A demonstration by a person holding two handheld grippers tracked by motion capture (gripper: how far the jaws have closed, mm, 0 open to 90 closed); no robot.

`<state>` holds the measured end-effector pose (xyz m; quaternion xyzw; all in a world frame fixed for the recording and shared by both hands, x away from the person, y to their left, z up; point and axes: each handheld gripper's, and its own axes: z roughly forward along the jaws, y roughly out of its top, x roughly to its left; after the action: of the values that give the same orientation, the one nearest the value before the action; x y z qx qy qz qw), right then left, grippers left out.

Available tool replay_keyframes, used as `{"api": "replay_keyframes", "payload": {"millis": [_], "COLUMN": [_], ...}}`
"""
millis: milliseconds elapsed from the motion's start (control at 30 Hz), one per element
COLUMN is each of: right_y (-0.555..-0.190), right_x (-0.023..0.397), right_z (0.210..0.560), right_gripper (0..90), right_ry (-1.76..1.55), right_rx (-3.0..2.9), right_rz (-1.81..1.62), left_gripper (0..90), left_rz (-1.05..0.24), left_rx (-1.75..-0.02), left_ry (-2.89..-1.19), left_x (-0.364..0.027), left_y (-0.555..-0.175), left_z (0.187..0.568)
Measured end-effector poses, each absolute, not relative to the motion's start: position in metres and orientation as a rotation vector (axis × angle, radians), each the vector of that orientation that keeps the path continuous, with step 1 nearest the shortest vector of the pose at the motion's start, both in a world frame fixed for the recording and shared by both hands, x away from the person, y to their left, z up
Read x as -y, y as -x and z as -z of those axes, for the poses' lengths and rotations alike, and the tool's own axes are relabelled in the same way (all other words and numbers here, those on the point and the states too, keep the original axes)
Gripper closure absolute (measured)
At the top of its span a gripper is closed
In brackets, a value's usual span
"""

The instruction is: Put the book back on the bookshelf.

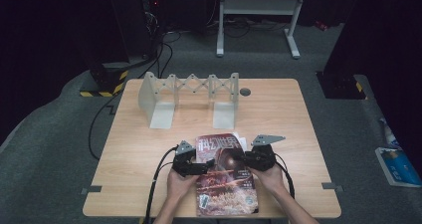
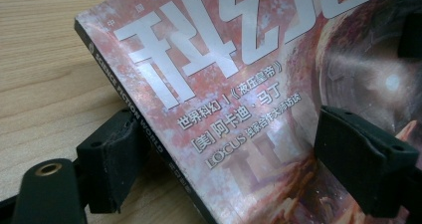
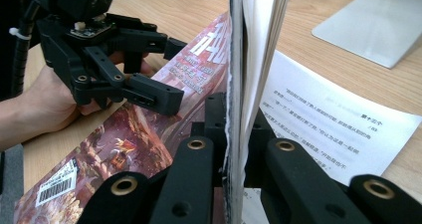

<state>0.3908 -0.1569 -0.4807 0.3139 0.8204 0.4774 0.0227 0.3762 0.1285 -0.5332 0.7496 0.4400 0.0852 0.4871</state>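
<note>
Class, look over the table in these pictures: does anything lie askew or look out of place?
Yes. The magazine overhangs the table's near edge, and its right side is lifted: the right hand-held gripper pinches its page edges upright. A printed sheet lies partly beneath the magazine. The left hand-held gripper straddles its spine edge, open.

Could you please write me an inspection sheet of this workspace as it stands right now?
Surface: wooden table, bare across the middle.
Job's things: magazine at the near edge; its right edge is lifted.
Clutter: grey expanding book rack at the back; printed sheet under the magazine.
Grippers: left gripper open, jaws straddling the magazine's spine corner; right gripper shut on the magazine's page edge.
Cables: black cable trailing from the left gripper; more on the floor behind.
Surroundings: grey carpet, white stand frame, dark room.
</note>
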Motion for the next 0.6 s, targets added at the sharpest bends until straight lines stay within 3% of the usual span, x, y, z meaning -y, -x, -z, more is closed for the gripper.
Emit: {"api": "replay_keyframes", "payload": {"millis": [333, 600], "right_y": [-0.395, -0.398], "right_x": [0.162, 0.158], "right_z": [0.488, 0.495], "right_gripper": [85.3, 84.8], "right_ry": [-0.991, -1.016], "right_rx": [-2.558, -2.579], "right_rz": [-1.485, -1.378], "left_gripper": [26.0, 46.6], "left_rz": [-0.163, -0.213], "left_rx": [-1.089, -1.081], "left_ry": [-1.821, -1.817], "left_x": [-0.133, -0.135], "left_y": [-0.375, -0.371], "left_z": [0.532, 0.531]}}
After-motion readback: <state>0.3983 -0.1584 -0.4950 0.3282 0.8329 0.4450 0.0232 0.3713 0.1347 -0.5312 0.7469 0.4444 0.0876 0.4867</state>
